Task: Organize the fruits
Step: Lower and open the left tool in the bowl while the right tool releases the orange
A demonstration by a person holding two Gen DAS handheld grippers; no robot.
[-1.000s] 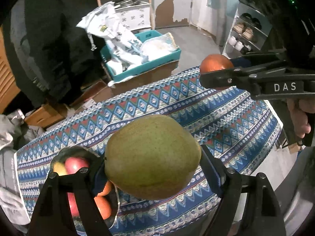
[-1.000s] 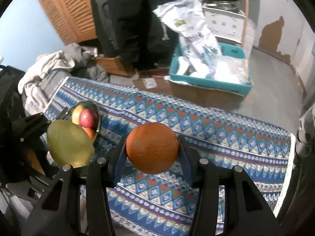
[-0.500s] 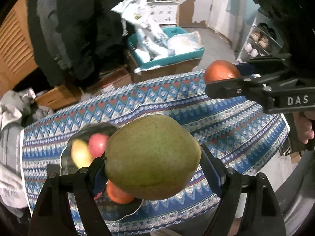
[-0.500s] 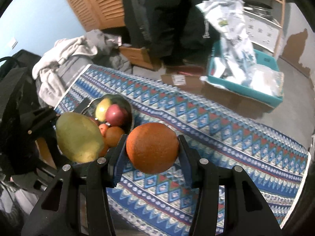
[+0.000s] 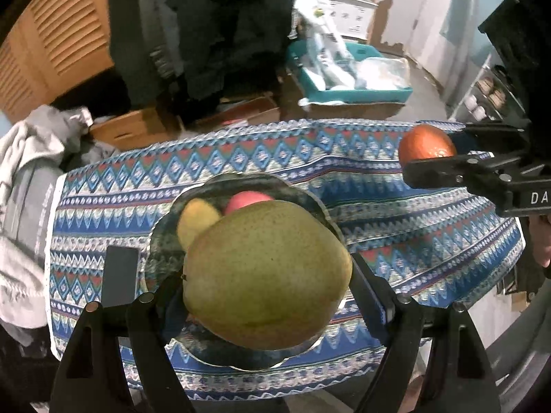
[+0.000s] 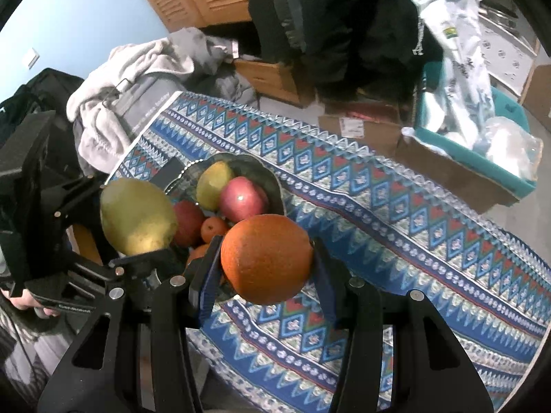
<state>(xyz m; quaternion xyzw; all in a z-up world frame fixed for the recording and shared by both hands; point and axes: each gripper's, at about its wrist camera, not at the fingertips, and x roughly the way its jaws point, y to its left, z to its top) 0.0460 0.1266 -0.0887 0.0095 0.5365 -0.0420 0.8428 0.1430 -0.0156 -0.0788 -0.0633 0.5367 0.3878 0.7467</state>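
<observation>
The bowl (image 5: 162,241) has slid from the lower left of the left wrist picture to right under the big green fruit, and in the right wrist picture it has come closer to the middle. The left tongs (image 5: 267,275) are squeezed tight on the big green fruit (image 5: 267,270), which fills the lower middle of that picture and hangs over the bowl. The right tongs (image 6: 267,261) are squeezed tight on the orange (image 6: 267,258), low in the middle of their own picture. In the left wrist picture the orange (image 5: 427,144) and the right tongs poke in from the right edge, up above the cloth, with a bit of the person's hand (image 5: 540,237) at the edge below them. In the right wrist picture the left tongs reach in from the left edge, pointing toward the right, and the green fruit (image 6: 137,216) sits just beside the bowl's (image 6: 272,179) near side. A hand (image 6: 20,301) holds them at the lower left edge. Inside the bowl are a yellow fruit (image 6: 213,184), a red apple (image 6: 242,199), a dark red fruit (image 6: 189,222) and a small orange fruit (image 6: 213,229). The bowl stands on a blue patterned tablecloth (image 6: 396,227). A flat dark thing (image 5: 118,277) lies on the cloth just left of the bowl. Past the table, in the upper right, is a teal box (image 6: 509,110) with bags in it.
</observation>
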